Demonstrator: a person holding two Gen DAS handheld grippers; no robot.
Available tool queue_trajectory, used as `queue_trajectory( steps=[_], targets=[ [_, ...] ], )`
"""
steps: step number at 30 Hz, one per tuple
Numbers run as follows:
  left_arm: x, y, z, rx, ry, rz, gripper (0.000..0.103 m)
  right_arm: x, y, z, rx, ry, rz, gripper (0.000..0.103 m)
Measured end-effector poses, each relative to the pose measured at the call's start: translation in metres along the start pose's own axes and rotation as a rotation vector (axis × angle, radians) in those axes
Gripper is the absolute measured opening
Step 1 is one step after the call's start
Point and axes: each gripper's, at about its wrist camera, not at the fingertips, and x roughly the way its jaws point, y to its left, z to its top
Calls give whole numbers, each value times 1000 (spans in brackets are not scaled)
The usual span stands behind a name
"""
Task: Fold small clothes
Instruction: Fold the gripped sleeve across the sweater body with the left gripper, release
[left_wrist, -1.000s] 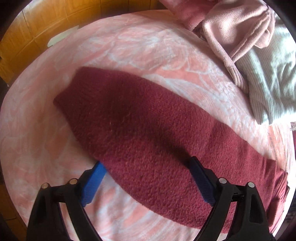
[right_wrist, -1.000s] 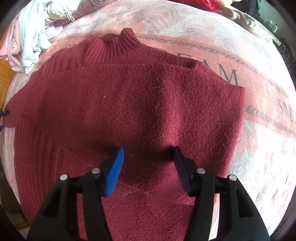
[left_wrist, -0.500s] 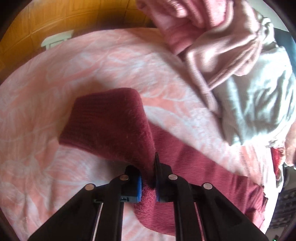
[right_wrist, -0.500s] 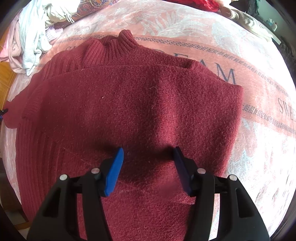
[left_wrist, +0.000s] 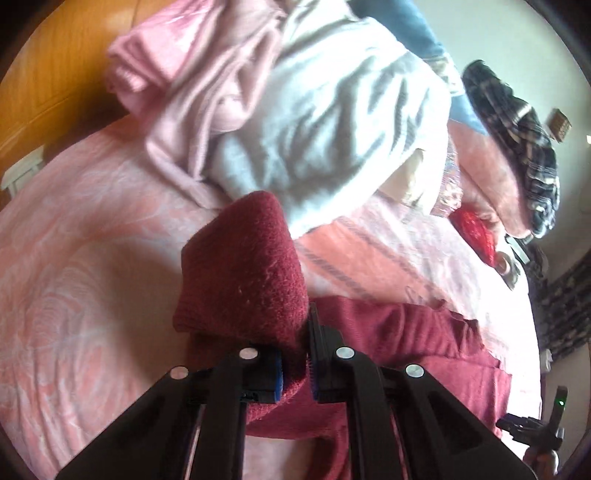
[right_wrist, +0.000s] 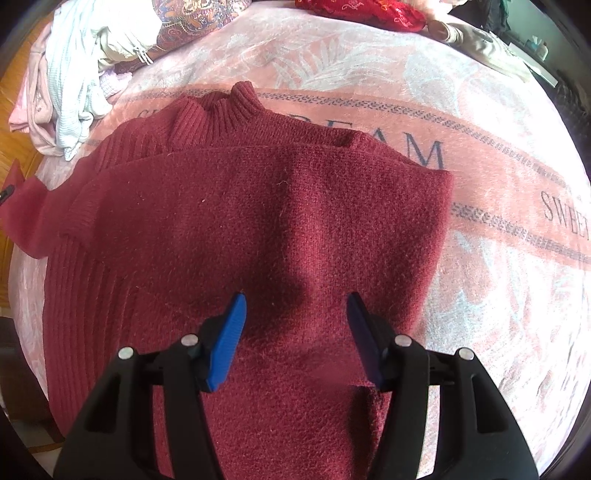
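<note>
Left claw (left_wrist: 295, 363) was clamped on the sleeve (left_wrist: 243, 273) of the dark red sweater (right_wrist: 258, 229), cuff end lifted off the bed (right_wrist: 498, 295). Sweater body lay flat mid-bed, collar toward the far edge, long axis running from our right claw (right_wrist: 295, 332) away to the collar. Right claw hung half open over the hem end, nothing between its fingers. We judged the sleeve had to cross inward over the body; left hand was the nearer one. Loose laundry pile (left_wrist: 314, 122) sat at the far left corner, near the sleeve's path but not blocking it.
</note>
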Motion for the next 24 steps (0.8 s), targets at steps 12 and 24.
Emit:
queue_trajectory(
  steps=[12, 24],
  targets=[
    [24, -189, -67, 285, 102, -186, 10, -10, -25, -10, 13, -16, 14, 57],
    [102, -252, -133, 358, 313, -164, 11, 4, -59, -26, 55, 35, 35, 57]
  ],
)
